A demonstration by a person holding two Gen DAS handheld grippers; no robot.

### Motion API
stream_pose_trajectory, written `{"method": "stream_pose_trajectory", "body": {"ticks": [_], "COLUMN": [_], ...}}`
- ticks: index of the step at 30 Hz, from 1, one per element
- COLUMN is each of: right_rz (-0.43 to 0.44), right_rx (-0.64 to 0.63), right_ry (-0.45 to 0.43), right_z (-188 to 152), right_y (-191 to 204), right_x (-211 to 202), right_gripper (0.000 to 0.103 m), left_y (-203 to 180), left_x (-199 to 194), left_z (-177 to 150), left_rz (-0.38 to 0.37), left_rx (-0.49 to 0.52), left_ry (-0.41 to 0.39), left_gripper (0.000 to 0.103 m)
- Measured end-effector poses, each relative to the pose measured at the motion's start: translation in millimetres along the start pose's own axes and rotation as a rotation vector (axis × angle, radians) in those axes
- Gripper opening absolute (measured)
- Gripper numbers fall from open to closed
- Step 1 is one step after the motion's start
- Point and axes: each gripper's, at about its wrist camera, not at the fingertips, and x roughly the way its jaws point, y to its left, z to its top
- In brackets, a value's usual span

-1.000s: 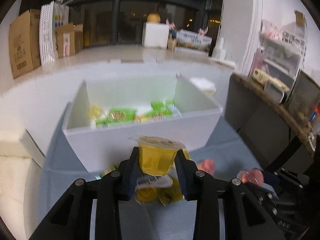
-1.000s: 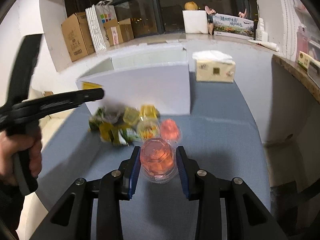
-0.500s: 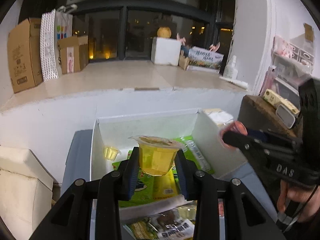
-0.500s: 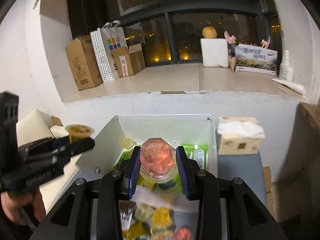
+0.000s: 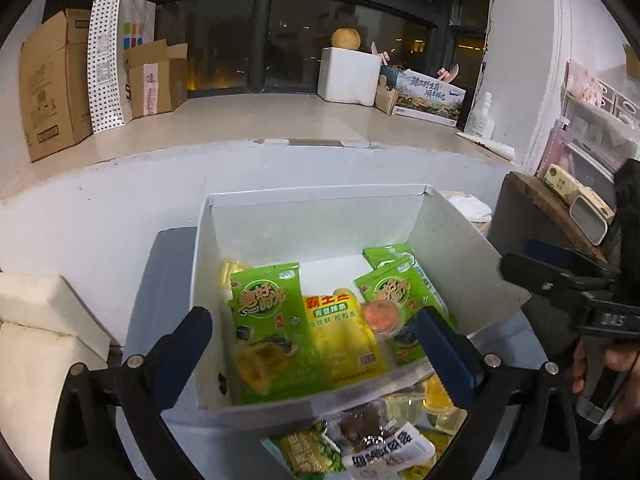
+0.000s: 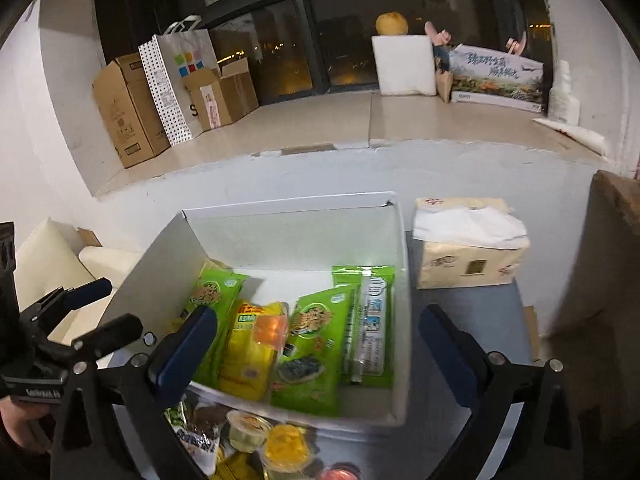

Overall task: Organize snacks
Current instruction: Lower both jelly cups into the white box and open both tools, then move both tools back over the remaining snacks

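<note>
With both grippers [image 5: 316, 338] [image 6: 318, 338] released over the white box [image 5: 456, 240], retract clear, then target 1 jelly cup [image 6: 286, 448] outside it.

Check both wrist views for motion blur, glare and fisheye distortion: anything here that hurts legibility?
Left wrist view: the red jelly cup and yellow jelly cup in the white box are smeared; sill bowed by the fisheye. Right wrist view: red cup blurred, small glare on the white-labelled packet, right edge streaked, corners vignetted.
</note>
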Motion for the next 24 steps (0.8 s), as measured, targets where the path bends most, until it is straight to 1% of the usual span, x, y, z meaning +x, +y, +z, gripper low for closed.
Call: {"method": "stream_pose_trajectory", "body": {"ticks": [4, 6, 10, 11, 14, 17, 20, 24], "right_rz": [-0.004, -0.009, -0.004, -0.003, -0.049, -0.058, -0.072, -0.110], "right_rx": [-0.004, -0.009, -0.020, -0.025, -0.044, -0.029, -0.023, -0.069], "right_ry": [-0.047, -0.063, -0.059, -0.048, -0.010, 0.034, 0.062, 0.092], "right_z": [-13, -23, -58, -66, -96, -120, -135, -146], "right_y": [3, 5, 7, 8, 6, -1, -7, -6], "right_x": [-32, -49, -76, -78, -80, -76, -71, -56], "right_gripper": [0.103, 0.103, 0.103, 0.103, 0.103, 0.103, 0.103, 0.103], "left_y": [-6, -13, -27, -31, -40, -49, -52, -51], "left_x": [-19, -36, -63, -69, -82, -92, -100, -105], "left_z": [-15, -33, -63, -72, -93, -108, -117, -125], "left_rz": [-0.007, -0.026, -0.040, -0.042, -0.061, -0.068, -0.070, -0.069], "left_rx": [-0.006, -0.005, 0.008, 0.008, 0.009, 0.023, 0.024, 0.004], "left_ry": [-0.016, -0.029, -0.040, -0.042, -0.031, -0.021, -0.019, -0.009], "left_gripper": [0.103, 0.103, 0.103, 0.103, 0.103, 0.103, 0.103, 0.103]}}
